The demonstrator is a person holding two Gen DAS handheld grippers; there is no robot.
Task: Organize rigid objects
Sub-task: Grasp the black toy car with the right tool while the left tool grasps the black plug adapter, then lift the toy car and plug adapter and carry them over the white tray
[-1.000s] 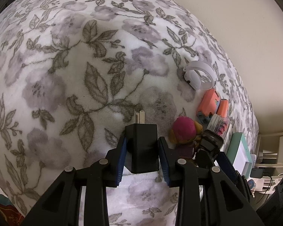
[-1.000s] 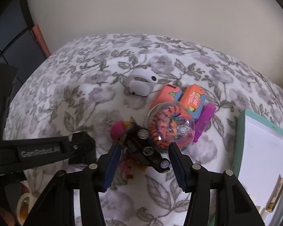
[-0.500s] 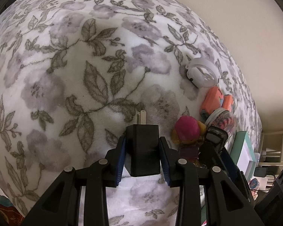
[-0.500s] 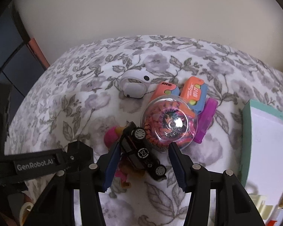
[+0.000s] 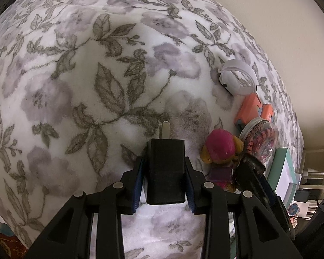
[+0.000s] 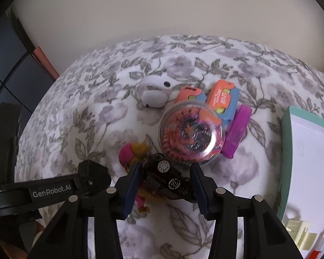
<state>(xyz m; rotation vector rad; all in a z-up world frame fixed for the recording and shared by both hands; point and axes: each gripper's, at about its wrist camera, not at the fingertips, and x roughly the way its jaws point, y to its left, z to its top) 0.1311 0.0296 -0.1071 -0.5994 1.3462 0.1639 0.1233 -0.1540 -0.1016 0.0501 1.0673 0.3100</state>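
**Right jaws close in on the toy car; left holds the plug adapter**

The right gripper (image 6: 164,185) has just been closing, with the small black toy car with white wheels (image 6: 166,180) between its blue pads. The left pad looks to be touching the car's side; contact at the right pad I can't confirm. A second ago the jaws stood wider around it. The car lies tilted against the pink-hatted yellow toy figure (image 6: 132,154), just below the clear round jar of orange-and-black bands (image 6: 191,135). Judgement: the grasp is almost seated, lift comes next.

The left gripper (image 5: 165,176) is clamped on the black boxy plug adapter (image 5: 165,168), prongs pointing down at the floral fleece blanket (image 5: 80,82), same as before, not yet placed. The teal-edged white box (image 6: 308,151) sits to the right, a likely drop spot.
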